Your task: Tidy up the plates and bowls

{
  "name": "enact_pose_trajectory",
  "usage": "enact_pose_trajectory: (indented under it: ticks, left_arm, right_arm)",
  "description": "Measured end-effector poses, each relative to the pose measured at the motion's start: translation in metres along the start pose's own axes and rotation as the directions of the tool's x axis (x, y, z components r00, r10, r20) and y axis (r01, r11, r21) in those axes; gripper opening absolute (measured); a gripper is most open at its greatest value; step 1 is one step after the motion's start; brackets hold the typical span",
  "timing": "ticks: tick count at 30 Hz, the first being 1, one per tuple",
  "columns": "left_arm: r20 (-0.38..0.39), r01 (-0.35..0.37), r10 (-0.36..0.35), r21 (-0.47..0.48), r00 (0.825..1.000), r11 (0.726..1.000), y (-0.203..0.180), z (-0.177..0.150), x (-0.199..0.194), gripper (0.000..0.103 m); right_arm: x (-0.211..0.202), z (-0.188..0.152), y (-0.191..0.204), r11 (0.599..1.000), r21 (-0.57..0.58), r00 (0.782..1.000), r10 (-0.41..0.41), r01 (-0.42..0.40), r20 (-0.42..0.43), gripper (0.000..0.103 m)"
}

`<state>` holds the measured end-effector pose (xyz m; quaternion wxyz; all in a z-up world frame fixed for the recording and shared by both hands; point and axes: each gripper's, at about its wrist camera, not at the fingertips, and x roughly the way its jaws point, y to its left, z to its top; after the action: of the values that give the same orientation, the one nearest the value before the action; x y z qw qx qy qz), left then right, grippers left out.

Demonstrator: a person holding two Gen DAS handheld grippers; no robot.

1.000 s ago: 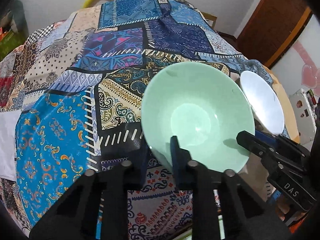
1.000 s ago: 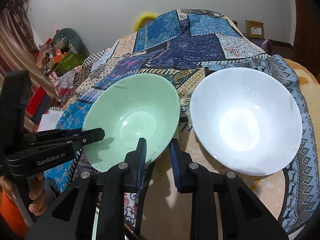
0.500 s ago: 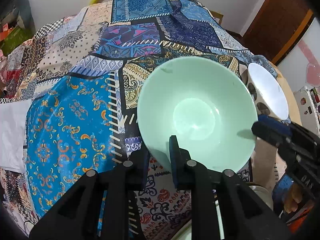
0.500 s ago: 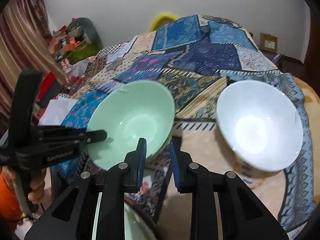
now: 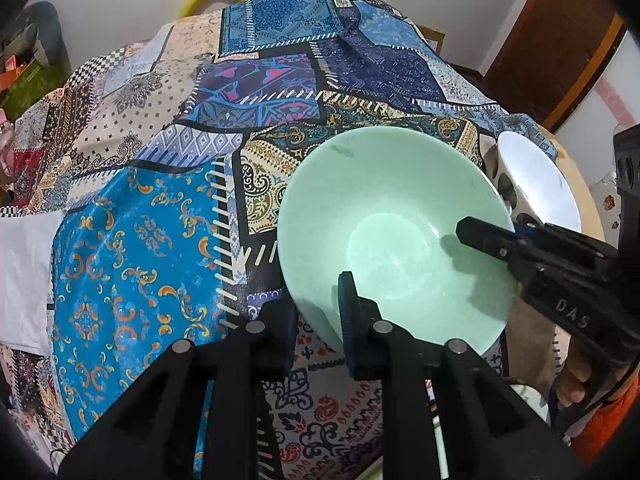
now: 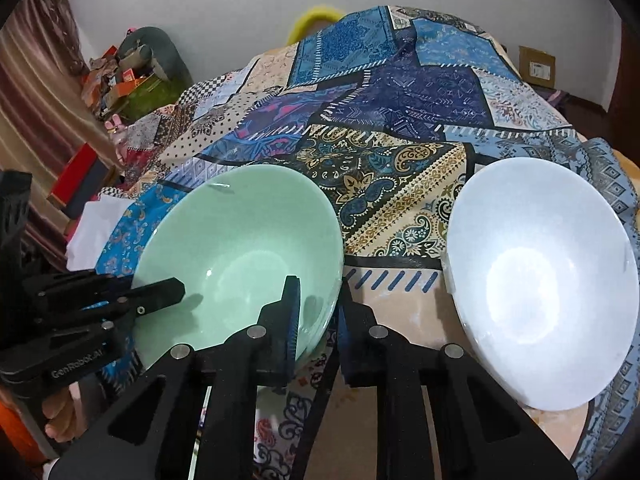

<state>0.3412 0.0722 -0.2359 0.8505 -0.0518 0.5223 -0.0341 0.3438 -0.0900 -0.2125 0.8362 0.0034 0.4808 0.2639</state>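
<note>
Glossy mint-green bowl (image 5: 394, 236), tilted

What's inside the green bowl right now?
No food or dishes in the green bowl; one finger of each tool reaches over its rim. What lies beneath it is hidden.

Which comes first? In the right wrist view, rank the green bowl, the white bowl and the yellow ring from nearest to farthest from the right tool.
1. Green bowl: gripped at its rim by the right tool, lower left.
2. White bowl: to the right, on the patterned cloth.
3. Yellow ring: far back, by the wall beyond the cloth.
</note>
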Motion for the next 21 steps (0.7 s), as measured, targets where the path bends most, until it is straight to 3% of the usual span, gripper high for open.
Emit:
enact_pose_trajectory:
  ticks: [9, 21]
  left_arm:
    - [0.032, -0.01, 0.01, 0.014, 0.999, 1.0, -0.008, -0.008, -0.024, 0.019]
    - [0.108, -0.004, 0.004, 0.0, 0.994, 1.0, -0.019, -0.032, -0.094, 0.019]
  right_arm:
    - [-0.018, -0.005, 0.005, 1.0, -0.001, 1.0, 0.002, -0.002, 0.03, 0.015]
    - [-0.078, -0.015, 0.029, 1.0, -0.015, 0.994, 0.022, -0.021, 0.107, 0.015]
